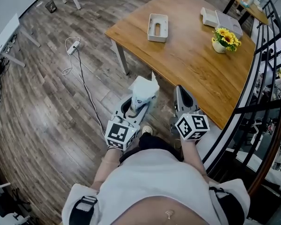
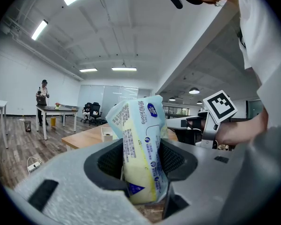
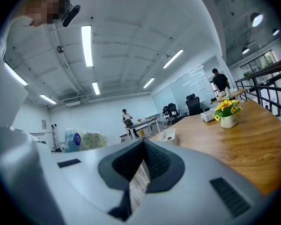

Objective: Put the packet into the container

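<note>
A tissue packet (image 1: 143, 89), white and pale blue with yellow print, stands upright in my left gripper (image 1: 136, 108), whose jaws are shut on its lower half. In the left gripper view the packet (image 2: 138, 125) fills the gap of the left gripper (image 2: 141, 165). The white rectangular container (image 1: 158, 27) lies on the wooden table (image 1: 192, 64), well ahead of both grippers, and shows small as the container (image 2: 106, 134). My right gripper (image 1: 180, 90) hangs beside the left one near the table's front edge. The right gripper (image 3: 143, 144) is shut and holds nothing.
A pot of yellow flowers (image 1: 223, 40) and a white box (image 1: 210, 17) sit at the table's far right. A cable with a power strip (image 1: 73, 48) lies on the wood floor to the left. A black railing (image 1: 267, 78) runs along the right. People stand far off at other desks.
</note>
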Available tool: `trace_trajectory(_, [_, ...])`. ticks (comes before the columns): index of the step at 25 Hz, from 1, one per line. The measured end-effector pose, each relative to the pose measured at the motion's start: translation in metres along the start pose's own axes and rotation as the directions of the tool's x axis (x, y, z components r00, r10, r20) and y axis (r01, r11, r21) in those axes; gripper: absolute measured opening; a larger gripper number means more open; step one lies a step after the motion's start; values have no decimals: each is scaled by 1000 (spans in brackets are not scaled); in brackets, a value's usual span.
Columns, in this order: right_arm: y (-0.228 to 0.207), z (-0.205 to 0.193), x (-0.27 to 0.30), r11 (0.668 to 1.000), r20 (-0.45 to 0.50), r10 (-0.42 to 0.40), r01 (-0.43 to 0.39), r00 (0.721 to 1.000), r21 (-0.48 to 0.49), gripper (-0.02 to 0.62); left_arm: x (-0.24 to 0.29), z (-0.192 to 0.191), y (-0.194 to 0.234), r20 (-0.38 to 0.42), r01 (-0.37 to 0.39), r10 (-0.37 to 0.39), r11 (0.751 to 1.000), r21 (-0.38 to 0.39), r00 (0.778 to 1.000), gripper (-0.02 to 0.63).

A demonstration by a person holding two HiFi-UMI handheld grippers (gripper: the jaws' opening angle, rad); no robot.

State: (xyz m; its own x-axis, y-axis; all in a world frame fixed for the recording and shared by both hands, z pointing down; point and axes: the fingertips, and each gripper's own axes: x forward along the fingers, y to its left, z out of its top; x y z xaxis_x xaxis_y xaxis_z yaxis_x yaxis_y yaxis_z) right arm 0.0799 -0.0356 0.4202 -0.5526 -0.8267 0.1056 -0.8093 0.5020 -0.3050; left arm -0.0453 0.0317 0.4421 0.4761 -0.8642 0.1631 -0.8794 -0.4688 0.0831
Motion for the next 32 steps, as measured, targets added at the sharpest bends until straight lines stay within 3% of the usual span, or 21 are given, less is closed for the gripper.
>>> trace_trajectory(11, [-28,6,36,1000,4,7,-7,1000,10,11,41,3,19,10,-9,9,1000,3,1000,207])
trace_trajectory(24, [-39,18,27,999,35,-11,10,999,36,11,60,19,10,32,20,-22,999,38,999,207])
trace_trajectory(32, [-48,22,34,999,40,-10,9,999,40,11,71,22,19,42,1,-3,999,32,999,207])
